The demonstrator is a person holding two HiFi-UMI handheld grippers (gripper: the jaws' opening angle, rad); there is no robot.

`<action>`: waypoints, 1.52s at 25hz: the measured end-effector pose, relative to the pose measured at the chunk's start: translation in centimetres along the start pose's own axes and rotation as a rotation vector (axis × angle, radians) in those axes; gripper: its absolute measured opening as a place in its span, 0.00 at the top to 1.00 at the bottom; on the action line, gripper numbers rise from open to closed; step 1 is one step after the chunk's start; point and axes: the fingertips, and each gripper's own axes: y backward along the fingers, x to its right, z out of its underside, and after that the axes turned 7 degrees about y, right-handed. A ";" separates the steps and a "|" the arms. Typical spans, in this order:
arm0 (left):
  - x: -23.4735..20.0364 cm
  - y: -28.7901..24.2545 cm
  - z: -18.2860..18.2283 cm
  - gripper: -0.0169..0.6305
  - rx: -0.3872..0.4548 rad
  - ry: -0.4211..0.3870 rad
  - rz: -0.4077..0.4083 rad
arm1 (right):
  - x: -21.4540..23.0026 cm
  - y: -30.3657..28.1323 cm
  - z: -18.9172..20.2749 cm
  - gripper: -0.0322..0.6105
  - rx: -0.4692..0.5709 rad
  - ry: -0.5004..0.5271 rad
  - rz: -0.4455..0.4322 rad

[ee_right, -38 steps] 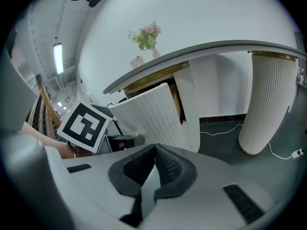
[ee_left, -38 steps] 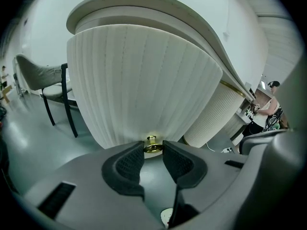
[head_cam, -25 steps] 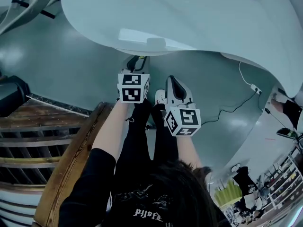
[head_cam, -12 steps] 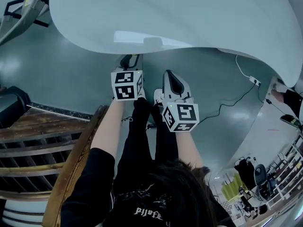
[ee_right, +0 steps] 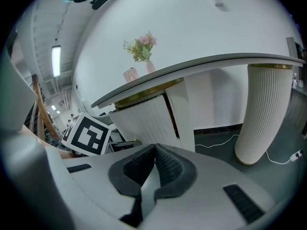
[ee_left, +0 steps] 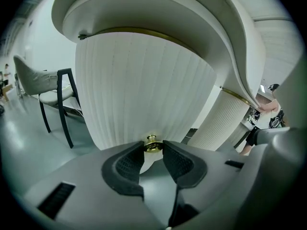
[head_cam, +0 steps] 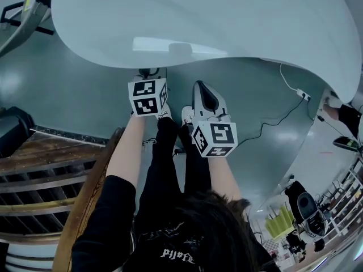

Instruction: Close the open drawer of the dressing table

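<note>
Grey-green floor (head_cam: 68, 89) runs under a curved white tabletop (head_cam: 238, 27) on ribbed white pedestals (ee_right: 264, 114); the person stands at its front edge with both arms stretched forward. Here the left claw (ee_left: 153, 146) is pinched on the small gold knob (ee_left: 152, 141) of the ribbed drawer front (ee_left: 144, 85), its dark pads set narrow and touching the knob on each side; the right claw (ee_right: 155, 150) hangs just beside it, pads together and nothing between them. From the right gripper view the drawer seems to stand out a little from under the tabletop, so I judge it not yet fully home. To finish well, the push should go straight along the drawer's line of travel, level, without twist at the wrist; a sideways shove on so small a knob could slip the pads off or jam the drawer askew; the grip is best held firm until the front sits flush under the gold band (ee_left: 139, 31), then released; the right claw need only avoid the gap.
</note>
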 end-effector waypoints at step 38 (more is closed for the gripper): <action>-0.3 -3.3 -2.7 0.76 0.068 -0.043 0.025 | 1.5 -2.3 -1.4 0.91 0.054 -0.033 -0.004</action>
